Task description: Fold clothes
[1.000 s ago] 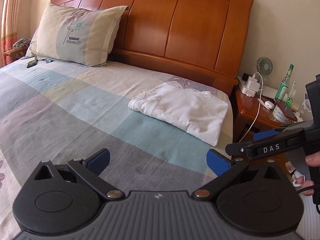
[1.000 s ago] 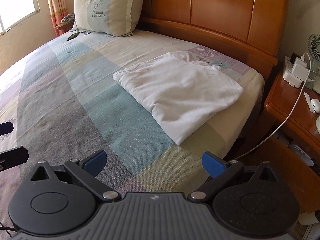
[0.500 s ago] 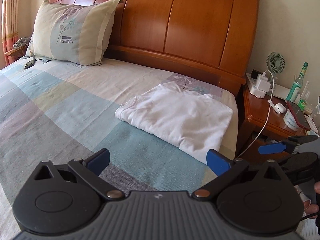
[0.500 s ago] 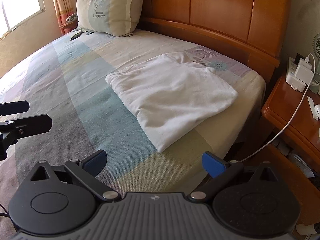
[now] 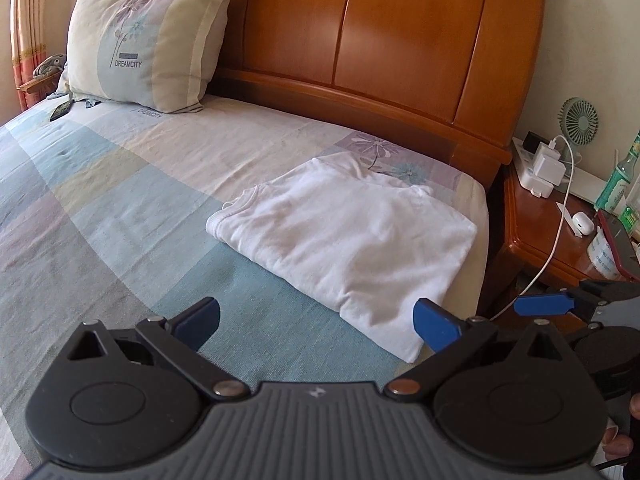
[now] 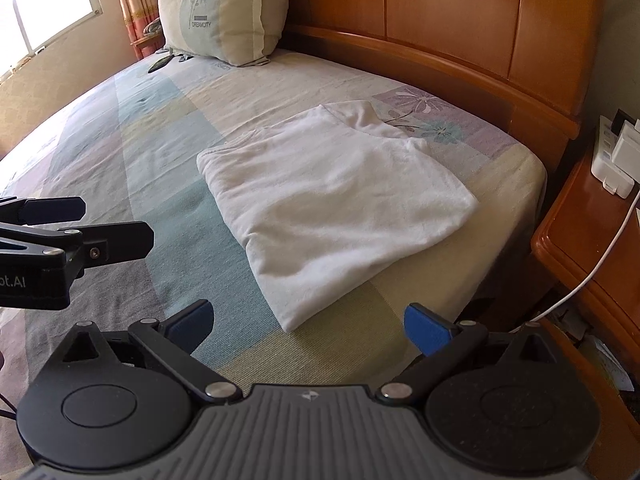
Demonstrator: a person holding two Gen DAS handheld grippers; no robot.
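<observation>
A white garment [image 5: 348, 236] [image 6: 332, 204] lies folded into a rough rectangle on the striped bedsheet [image 5: 120, 216] [image 6: 160, 152], near the bed's right edge and the headboard. My left gripper [image 5: 316, 320] is open and empty, hovering just short of the garment's near corner. My right gripper [image 6: 308, 324] is open and empty too, with the garment's near corner between and just beyond its blue fingertips. The right gripper's blue finger [image 5: 540, 305] shows at the right edge of the left wrist view. The left gripper's fingers [image 6: 108, 240] reach in from the left of the right wrist view.
A wooden headboard [image 5: 400, 40] stands behind the bed, with a pillow [image 5: 148, 44] at the far left. To the right is a wooden nightstand [image 5: 540, 236] with a charger and cable [image 5: 550, 168], a small fan [image 5: 579, 122], a green bottle [image 5: 620, 178] and earbuds case [image 5: 582, 222].
Both grippers have moved forward and closer to the folded white garment, which now looms larger in both views. Both stay open; the garment has not moved.
</observation>
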